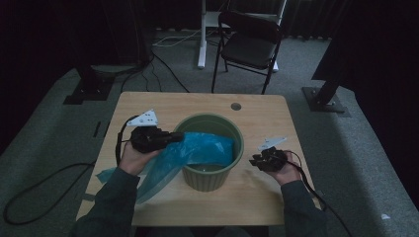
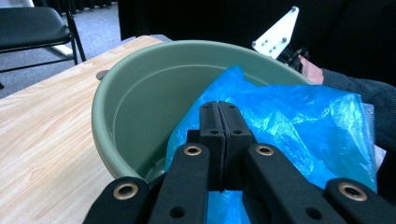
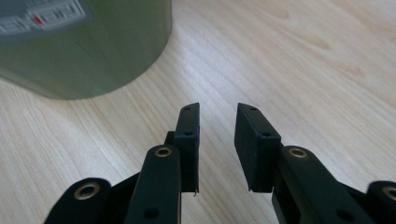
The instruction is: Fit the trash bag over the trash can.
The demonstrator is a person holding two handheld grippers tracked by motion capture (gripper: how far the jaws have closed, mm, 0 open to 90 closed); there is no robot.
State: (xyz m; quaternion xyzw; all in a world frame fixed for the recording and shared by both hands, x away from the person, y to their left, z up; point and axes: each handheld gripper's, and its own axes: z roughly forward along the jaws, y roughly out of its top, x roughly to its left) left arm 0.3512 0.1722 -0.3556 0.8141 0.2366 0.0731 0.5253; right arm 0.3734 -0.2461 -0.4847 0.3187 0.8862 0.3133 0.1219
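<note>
The left gripper point(image 1: 168, 137) was pressed together at the bin's point(image 1: 210, 175) left rim. In the left gripper view the jaws met face to face against the blue bag point(image 2: 299, 126); a fold of film was probably pinched between them, though the seam hid it. The bag lay long across the rim, one end inside the bin toward its right wall, the other trailing down over the left side onto the table point(image 1: 257, 113) toward the near left corner. The green bin stood upright at the table's middle with the bag's upper end in it. The right gripper point(image 1: 253, 162) hung near the table's right edge, just beside the bin, its jaws partly spread with nothing between them and bare wood below.
</note>
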